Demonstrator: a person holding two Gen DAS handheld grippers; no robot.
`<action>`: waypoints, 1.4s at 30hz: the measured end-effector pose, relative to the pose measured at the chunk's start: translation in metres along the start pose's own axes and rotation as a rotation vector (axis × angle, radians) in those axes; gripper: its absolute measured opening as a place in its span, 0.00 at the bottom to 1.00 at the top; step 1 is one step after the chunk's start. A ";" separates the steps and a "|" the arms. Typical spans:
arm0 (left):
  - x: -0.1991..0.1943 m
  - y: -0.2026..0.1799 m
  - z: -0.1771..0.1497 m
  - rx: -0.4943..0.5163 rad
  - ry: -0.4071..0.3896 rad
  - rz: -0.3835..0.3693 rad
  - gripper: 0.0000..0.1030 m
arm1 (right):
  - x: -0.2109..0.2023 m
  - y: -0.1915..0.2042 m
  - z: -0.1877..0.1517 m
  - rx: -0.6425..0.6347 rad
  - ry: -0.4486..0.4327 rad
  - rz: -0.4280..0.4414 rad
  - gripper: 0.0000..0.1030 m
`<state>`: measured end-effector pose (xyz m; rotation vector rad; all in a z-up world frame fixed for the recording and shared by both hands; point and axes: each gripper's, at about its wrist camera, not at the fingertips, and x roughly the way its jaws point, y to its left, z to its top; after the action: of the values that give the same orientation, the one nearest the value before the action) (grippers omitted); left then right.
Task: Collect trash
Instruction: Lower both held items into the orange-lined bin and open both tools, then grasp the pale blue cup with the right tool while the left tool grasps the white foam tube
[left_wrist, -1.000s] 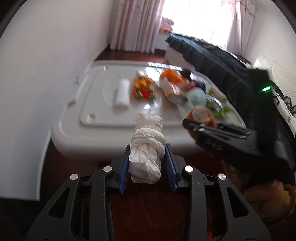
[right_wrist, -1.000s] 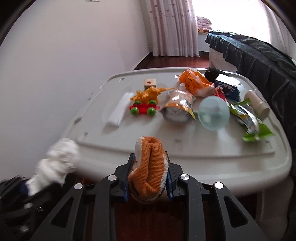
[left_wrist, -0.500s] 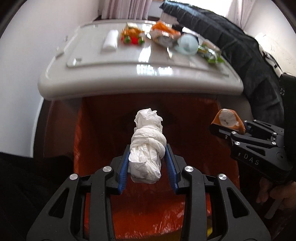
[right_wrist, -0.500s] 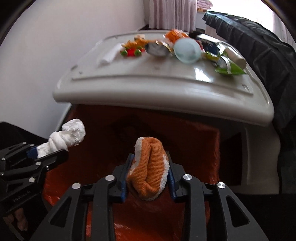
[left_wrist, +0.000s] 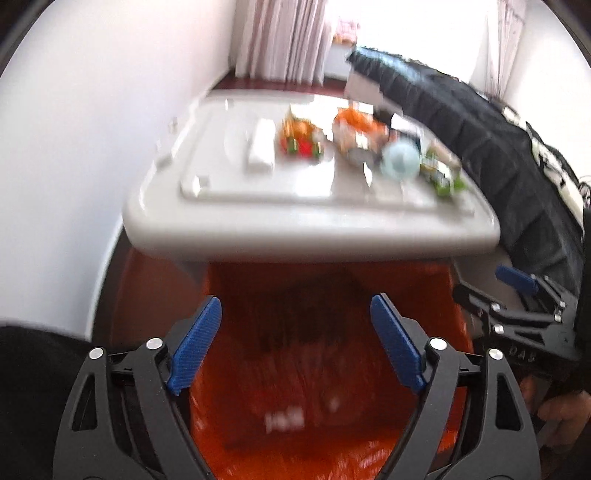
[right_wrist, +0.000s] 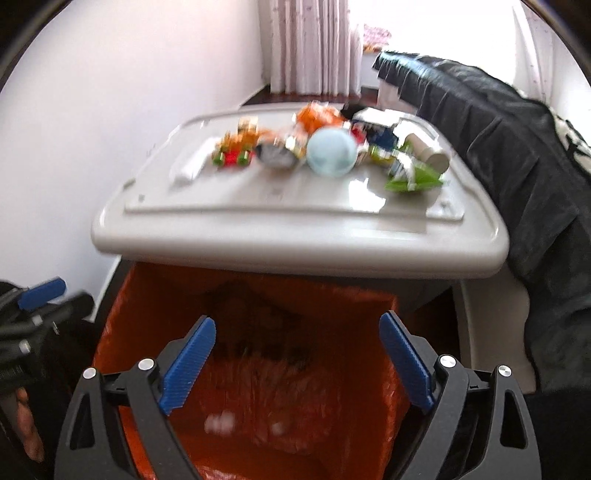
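My left gripper (left_wrist: 295, 332) is open and empty above an orange-lined trash bin (left_wrist: 436, 295). My right gripper (right_wrist: 297, 350) is open and empty above the same bin (right_wrist: 122, 314). Blurred white bits (left_wrist: 284, 421) lie deep in the bin; they also show in the right wrist view (right_wrist: 221, 422). On the white table (right_wrist: 295, 243) behind the bin lie more items: a white tissue roll (left_wrist: 260, 149), orange wrappers (right_wrist: 317, 114), a pale blue ball (right_wrist: 330, 151), a green wrapper (right_wrist: 413, 179). The right gripper also shows at the right edge of the left wrist view (left_wrist: 517, 291).
A toy with a red base and green wheels (right_wrist: 234, 147) and a small cylinder (right_wrist: 428, 151) lie on the table. A dark blanket over a bed (right_wrist: 517, 147) runs along the right. A white wall (left_wrist: 74, 147) stands left. Curtains (right_wrist: 314, 44) hang behind.
Both grippers have opened. The white tissue wad has left my left gripper and the orange rolled piece my right; white bits now lie in the bin. Both views have tilted up.
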<state>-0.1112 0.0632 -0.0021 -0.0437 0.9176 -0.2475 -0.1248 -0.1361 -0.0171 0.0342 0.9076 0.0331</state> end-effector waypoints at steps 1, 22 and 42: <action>-0.002 -0.001 0.008 0.005 -0.023 0.010 0.85 | -0.002 -0.001 0.007 -0.004 -0.020 -0.005 0.87; 0.047 -0.003 0.081 0.021 -0.111 0.072 0.86 | 0.114 -0.037 0.138 -0.005 -0.106 -0.115 0.83; 0.064 0.001 0.081 -0.027 -0.074 0.033 0.86 | 0.179 -0.056 0.150 0.007 0.019 -0.041 0.06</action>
<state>-0.0099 0.0440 -0.0027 -0.0622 0.8468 -0.2018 0.1044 -0.1871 -0.0685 0.0215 0.9268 -0.0077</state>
